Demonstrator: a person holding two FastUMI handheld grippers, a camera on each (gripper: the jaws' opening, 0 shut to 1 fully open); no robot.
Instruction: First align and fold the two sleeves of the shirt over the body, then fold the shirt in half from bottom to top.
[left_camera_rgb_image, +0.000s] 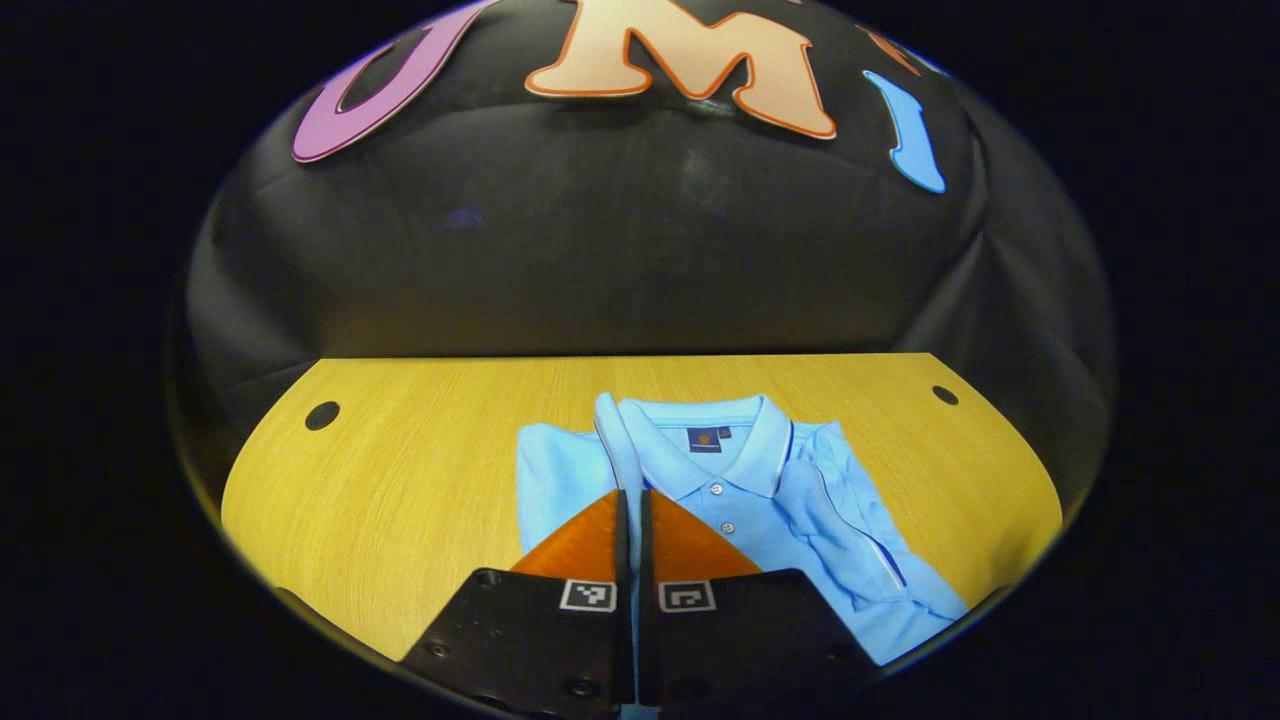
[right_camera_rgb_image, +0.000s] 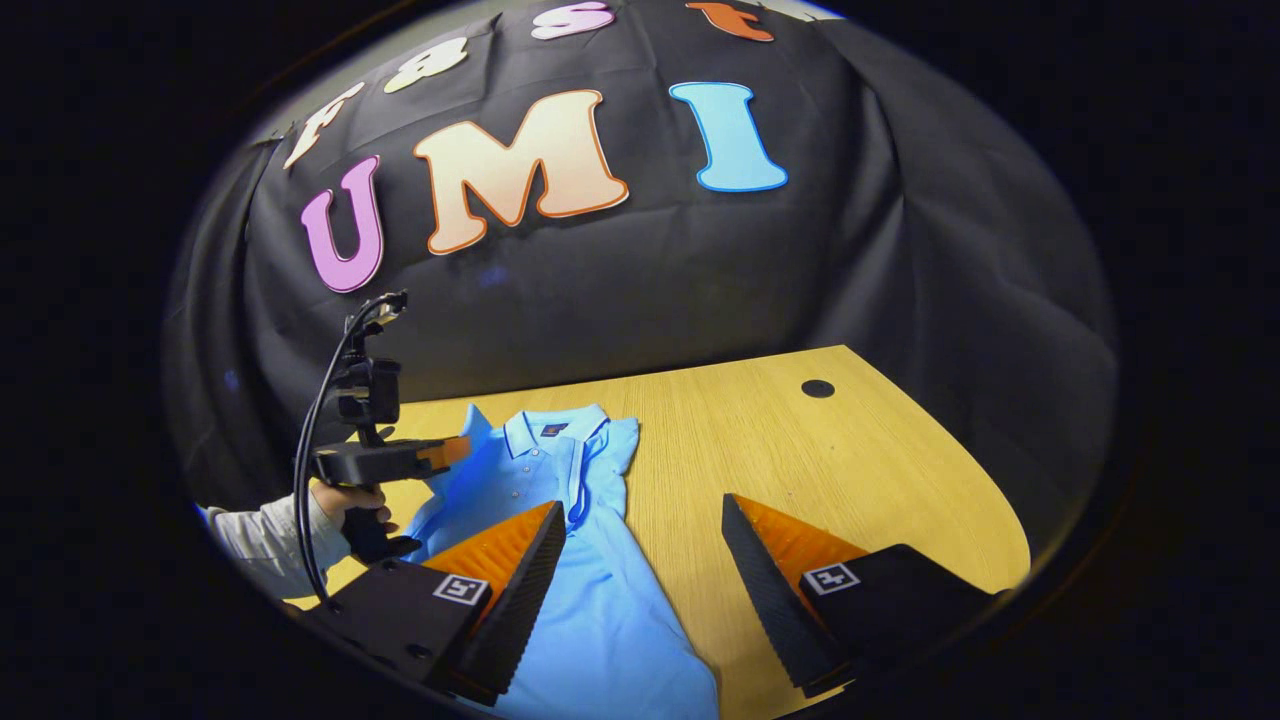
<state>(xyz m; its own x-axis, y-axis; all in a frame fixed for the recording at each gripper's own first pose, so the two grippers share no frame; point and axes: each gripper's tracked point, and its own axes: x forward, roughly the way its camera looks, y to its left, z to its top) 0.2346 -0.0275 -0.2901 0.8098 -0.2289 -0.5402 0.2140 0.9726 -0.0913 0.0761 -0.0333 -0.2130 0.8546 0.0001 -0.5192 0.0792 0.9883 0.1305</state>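
A light blue polo shirt (left_camera_rgb_image: 740, 490) lies collar-up on the wooden table (left_camera_rgb_image: 400, 470). My left gripper (left_camera_rgb_image: 633, 495) is shut on the shirt's left sleeve (left_camera_rgb_image: 607, 425), a strip of fabric rising between its fingers. In the right gripper view the same gripper (right_camera_rgb_image: 455, 450) holds that sleeve (right_camera_rgb_image: 472, 420) lifted above the shirt (right_camera_rgb_image: 600, 600), gripped by a hand (right_camera_rgb_image: 345, 505). The shirt's right side (left_camera_rgb_image: 850, 520) lies creased inward over the body. My right gripper (right_camera_rgb_image: 642, 503) stands open with nothing between its fingers, above the shirt's lower right edge and the bare table (right_camera_rgb_image: 850, 470).
The table has round cable holes at its far corners (left_camera_rgb_image: 322, 415) (left_camera_rgb_image: 945, 395) (right_camera_rgb_image: 818, 388). A black cloth wall stands right behind the far edge. A person's pale sleeve (right_camera_rgb_image: 260, 535) reaches in from the left. Bare wood lies on both sides of the shirt.
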